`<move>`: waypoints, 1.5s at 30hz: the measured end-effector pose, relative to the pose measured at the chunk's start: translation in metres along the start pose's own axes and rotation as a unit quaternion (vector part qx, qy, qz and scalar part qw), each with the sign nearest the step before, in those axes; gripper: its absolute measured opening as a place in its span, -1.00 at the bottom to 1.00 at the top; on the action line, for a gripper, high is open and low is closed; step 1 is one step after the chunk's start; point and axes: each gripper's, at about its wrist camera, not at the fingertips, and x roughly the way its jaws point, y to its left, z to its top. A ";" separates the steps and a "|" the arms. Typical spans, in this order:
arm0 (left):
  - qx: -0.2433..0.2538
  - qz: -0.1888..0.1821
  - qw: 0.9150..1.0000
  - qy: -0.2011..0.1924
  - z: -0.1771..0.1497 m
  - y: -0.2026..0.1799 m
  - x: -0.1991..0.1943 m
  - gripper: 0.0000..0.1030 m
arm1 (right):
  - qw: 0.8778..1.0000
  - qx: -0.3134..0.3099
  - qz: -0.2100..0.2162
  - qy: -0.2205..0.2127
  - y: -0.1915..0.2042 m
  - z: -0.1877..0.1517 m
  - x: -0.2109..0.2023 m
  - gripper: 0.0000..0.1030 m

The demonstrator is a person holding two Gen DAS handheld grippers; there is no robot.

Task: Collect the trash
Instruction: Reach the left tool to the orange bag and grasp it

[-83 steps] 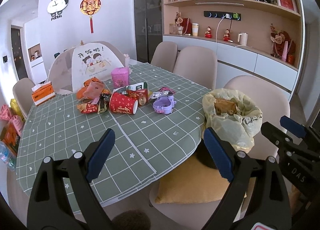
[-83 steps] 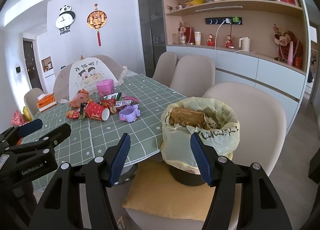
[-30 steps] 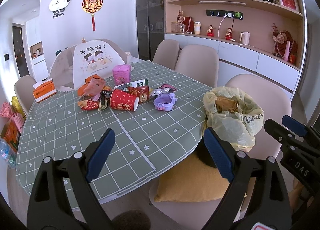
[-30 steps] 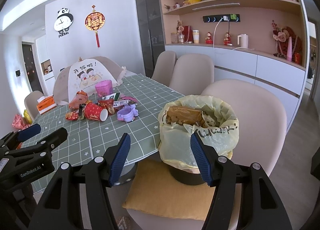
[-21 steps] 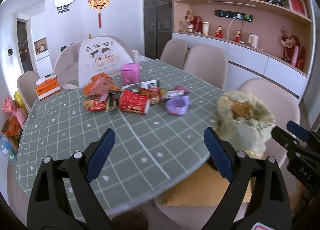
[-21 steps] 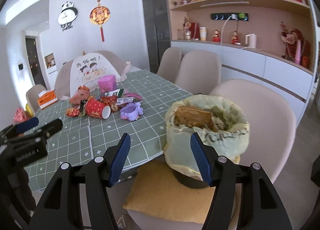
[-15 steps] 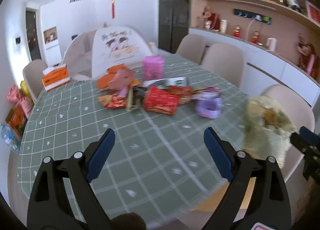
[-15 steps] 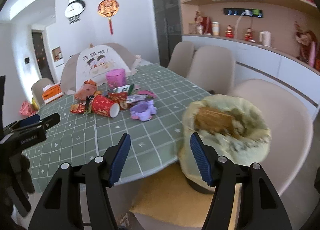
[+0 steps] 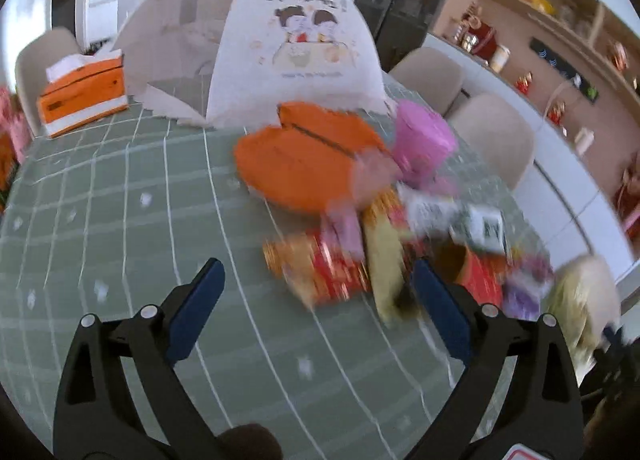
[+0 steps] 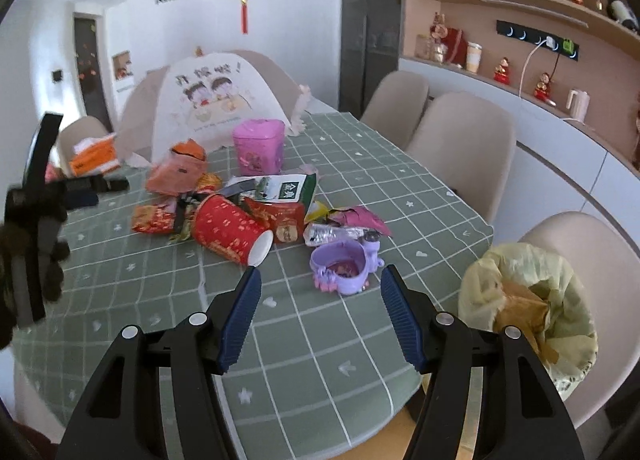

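A heap of trash lies mid-table: a red paper cup [image 10: 230, 230] on its side, a red snack wrapper [image 9: 320, 270], an orange bag [image 9: 304, 164], a green-white packet [image 10: 286, 190] and a purple toy dish [image 10: 344, 266]. My left gripper [image 9: 316, 310] hangs open low over the table, just short of the red wrapper; its view is blurred. My right gripper [image 10: 320, 318] is open above the table's near edge, in front of the purple dish. The bin with a yellow bag [image 10: 528, 312] stands on the chair seat at the right.
A pink tin [image 10: 259, 146] and a mesh food cover [image 10: 208, 100] stand behind the heap. An orange tissue box [image 9: 82, 94] sits at the far left. Beige chairs [image 10: 460, 148] line the table's right side, with a shelf wall [image 10: 520, 40] beyond.
Both grippers have swung left and forward from the bin toward the table. The left one has dropped close to the trash heap; the bin has slid to the right edge of both views.
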 end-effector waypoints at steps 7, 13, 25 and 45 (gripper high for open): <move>-0.088 -0.059 0.994 0.032 0.068 0.046 0.091 0.74 | 0.999 0.021 -0.019 0.046 0.027 0.019 0.045 0.15; -0.072 -0.036 0.994 0.078 0.068 0.036 0.137 0.70 | 0.998 -0.030 -0.029 0.041 0.050 0.025 0.053 0.15; -0.073 0.020 0.990 0.118 0.060 0.031 0.130 0.54 | 0.999 -0.009 0.026 0.023 0.018 0.023 0.068 0.15; -0.036 -0.021 0.999 0.006 0.057 0.019 -0.054 -0.84 | 0.971 -0.126 0.203 0.014 0.037 0.054 0.090 0.15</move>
